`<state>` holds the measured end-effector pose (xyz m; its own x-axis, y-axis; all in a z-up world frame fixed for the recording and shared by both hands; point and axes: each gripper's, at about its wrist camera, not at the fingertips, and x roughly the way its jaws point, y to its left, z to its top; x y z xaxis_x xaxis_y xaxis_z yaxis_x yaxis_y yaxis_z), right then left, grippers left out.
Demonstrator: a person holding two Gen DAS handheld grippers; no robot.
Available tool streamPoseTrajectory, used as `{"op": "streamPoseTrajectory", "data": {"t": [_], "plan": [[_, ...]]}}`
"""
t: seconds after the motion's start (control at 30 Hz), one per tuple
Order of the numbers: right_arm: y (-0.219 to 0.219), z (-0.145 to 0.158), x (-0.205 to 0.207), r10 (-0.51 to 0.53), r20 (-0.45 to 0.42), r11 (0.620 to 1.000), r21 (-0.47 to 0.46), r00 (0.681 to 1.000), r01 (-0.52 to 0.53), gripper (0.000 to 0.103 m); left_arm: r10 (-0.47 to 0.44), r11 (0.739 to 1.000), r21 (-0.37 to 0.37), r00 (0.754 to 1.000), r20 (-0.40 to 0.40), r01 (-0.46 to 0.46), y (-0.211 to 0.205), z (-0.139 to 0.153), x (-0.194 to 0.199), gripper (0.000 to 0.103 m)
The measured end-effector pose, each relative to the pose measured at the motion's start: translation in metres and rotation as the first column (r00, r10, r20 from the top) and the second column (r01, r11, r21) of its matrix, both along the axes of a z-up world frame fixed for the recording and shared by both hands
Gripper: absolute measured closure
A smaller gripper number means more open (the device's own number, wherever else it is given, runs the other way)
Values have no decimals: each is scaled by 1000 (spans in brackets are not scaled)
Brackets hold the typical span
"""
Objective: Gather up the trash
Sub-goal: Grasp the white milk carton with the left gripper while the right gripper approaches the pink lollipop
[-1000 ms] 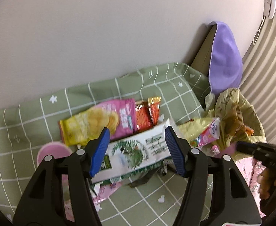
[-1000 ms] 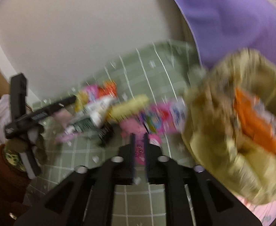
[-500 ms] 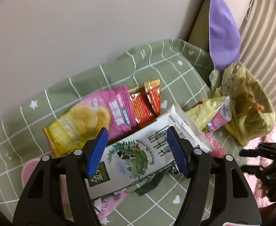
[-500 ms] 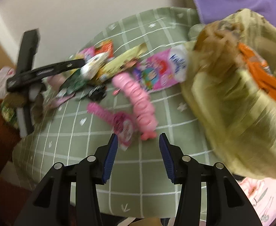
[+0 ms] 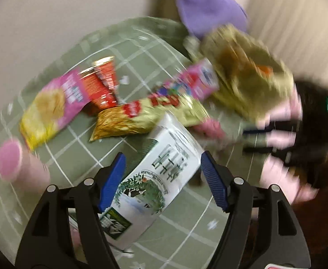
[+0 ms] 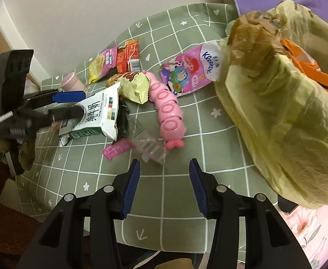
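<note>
My left gripper (image 5: 162, 180) is open with a white milk carton (image 5: 155, 183) lying between its jaws; the view is blurred. From the right wrist view the left gripper (image 6: 74, 103) sits around that carton (image 6: 99, 114). My right gripper (image 6: 164, 187) is open and empty above the green checked cloth (image 6: 177, 192). Just ahead of it lie a clear plastic wrapper (image 6: 148, 145), a small pink wrapper (image 6: 116, 149) and a pink caterpillar toy (image 6: 167, 112). A yellow trash bag (image 6: 282, 112) bulges at the right, with an orange packet (image 6: 316, 76) in it.
A pink tissue pack (image 6: 190, 71), a yellow-green snack bag (image 6: 134, 85), a pink-yellow chip bag (image 6: 101, 65), red sachets (image 6: 128, 57) and a pink cup (image 6: 71, 84) lie on the cloth. A purple cushion (image 5: 204, 2) leans on the wall. The table edge runs just below my right gripper.
The right gripper opened, letting go of the small pink wrapper, and drew back. The left gripper swung right with fast motion, staying open around the carton.
</note>
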<state>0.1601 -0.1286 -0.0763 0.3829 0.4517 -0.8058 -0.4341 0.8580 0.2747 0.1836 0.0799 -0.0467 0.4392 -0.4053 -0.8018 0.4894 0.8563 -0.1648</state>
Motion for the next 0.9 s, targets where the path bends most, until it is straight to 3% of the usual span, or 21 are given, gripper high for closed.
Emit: {"op": "streamPoseTrajectory", "data": {"t": [0.13, 0.27, 0.33, 0.47, 0.8, 0.9], "plan": [[-5, 2, -1, -9, 15, 1000, -4, 1000, 9, 60, -130, 975, 177, 991, -38, 135, -24, -8, 11, 37], [-13, 6, -6, -29, 41, 999, -20, 999, 29, 60, -193, 948, 242, 978, -82, 208, -42, -17, 21, 37], [-17, 6, -8, -40, 46, 999, -26, 998, 41, 59, -174, 946, 263, 981, -89, 192, -47, -20, 27, 37], [-25, 8, -12, -68, 56, 997, -28, 996, 70, 59, -123, 966, 215, 985, -118, 146, -48, -22, 38, 37], [-10, 8, -14, -92, 60, 995, -36, 994, 94, 60, -91, 980, 162, 986, -140, 114, -38, -27, 27, 37], [-7, 8, -16, -111, 70, 993, -35, 991, 114, 60, -51, 982, 173, 993, -109, 69, -32, -28, 25, 37]]}}
